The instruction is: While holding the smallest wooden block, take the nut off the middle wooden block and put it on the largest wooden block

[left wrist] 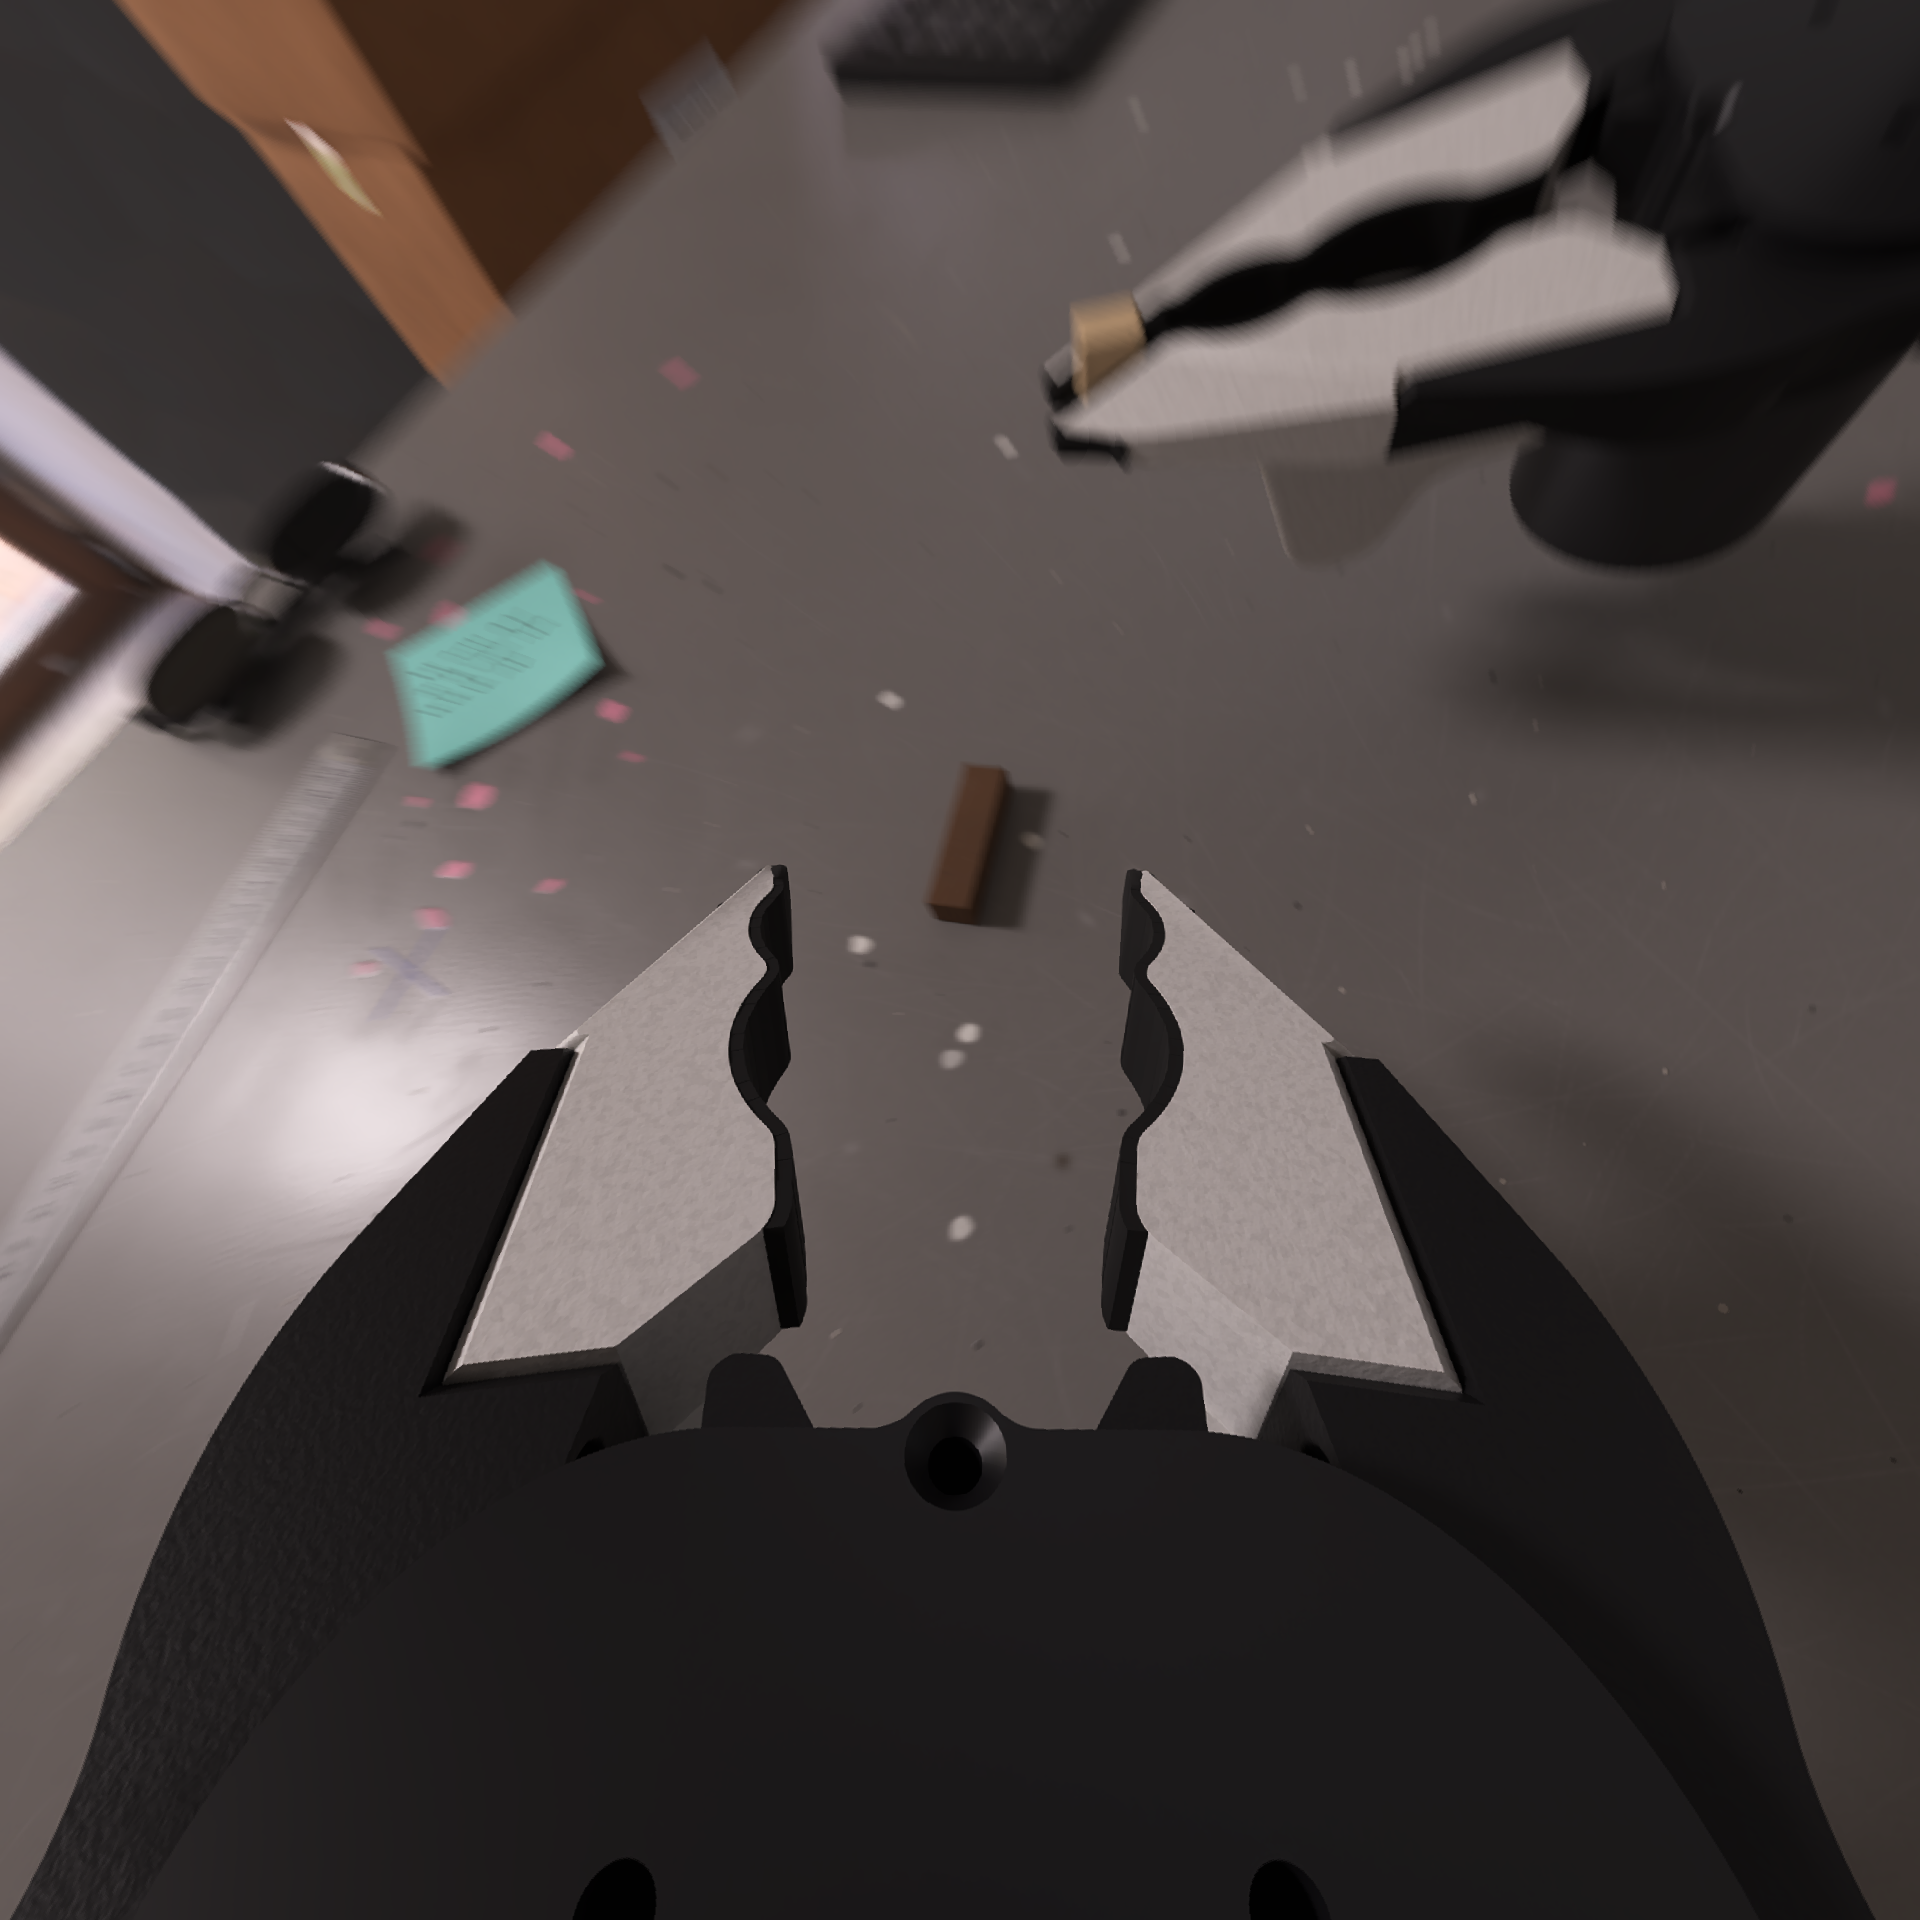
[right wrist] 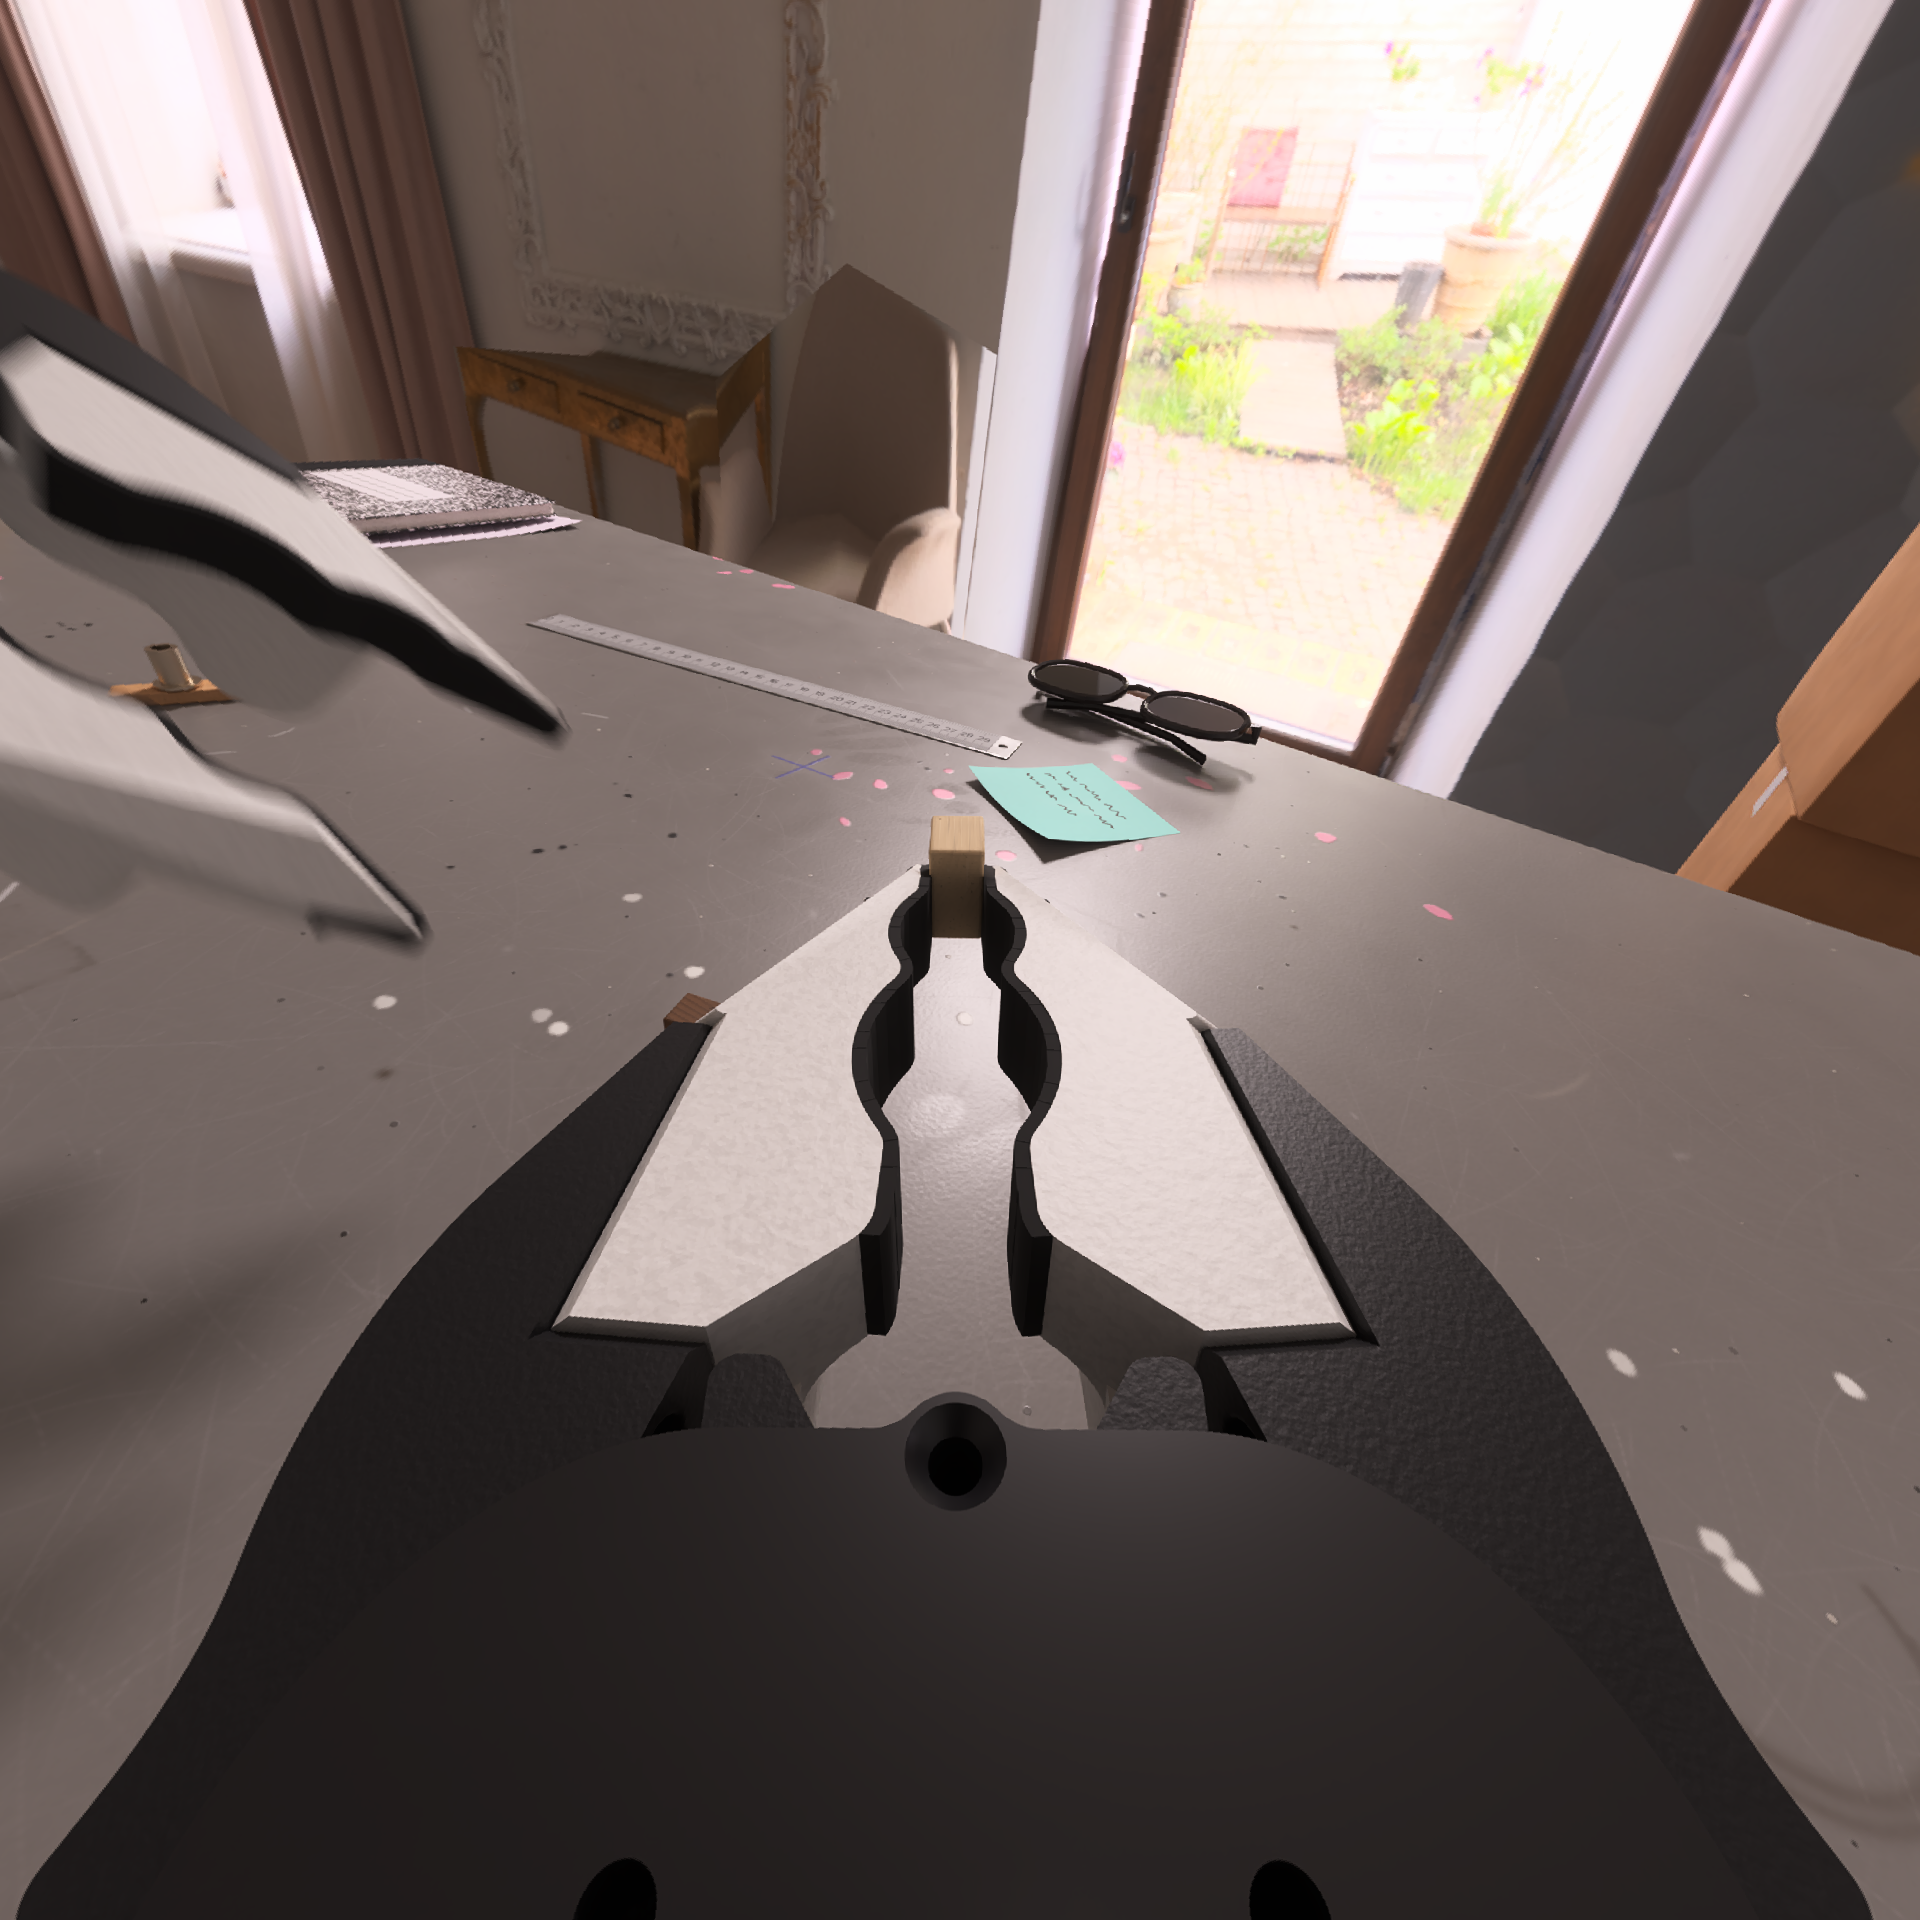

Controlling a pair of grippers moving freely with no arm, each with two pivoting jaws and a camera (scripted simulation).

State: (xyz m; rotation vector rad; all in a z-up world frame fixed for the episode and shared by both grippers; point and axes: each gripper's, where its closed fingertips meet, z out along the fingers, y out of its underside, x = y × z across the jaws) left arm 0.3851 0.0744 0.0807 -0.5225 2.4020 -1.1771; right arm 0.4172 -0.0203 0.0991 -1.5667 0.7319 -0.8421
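- Spreading wide, my left gripper (left wrist: 956, 883) holds nothing; its fingers hang above the grey table (left wrist: 1299, 935) with a dark brown block (left wrist: 969, 842) lying flat just beyond their tips.
- Pinching the small pale block (right wrist: 956, 878) at its very tips, my right gripper (right wrist: 956, 902) has its jaws drawn close together around it, clear of the table.
- Across the table from left to right in my right wrist view: a tan nut (right wrist: 166, 665) upright on a flat wooden block (right wrist: 171, 691), a notebook (right wrist: 436, 497), a steel ruler (right wrist: 774, 681), a teal note (right wrist: 1070, 816), dark sunglasses (right wrist: 1143, 712), and a cardboard box (right wrist: 1829, 769) at the edge.
- Pink and white specks dot the tabletop.
- Behind it stand curtains, a wooden side table, a beige armchair and a glazed door to a garden.
- Only my right wrist view shows the nut and its block; only my left wrist view shows the whole brown block, of which the right view catches just a corner (right wrist: 691, 1006).
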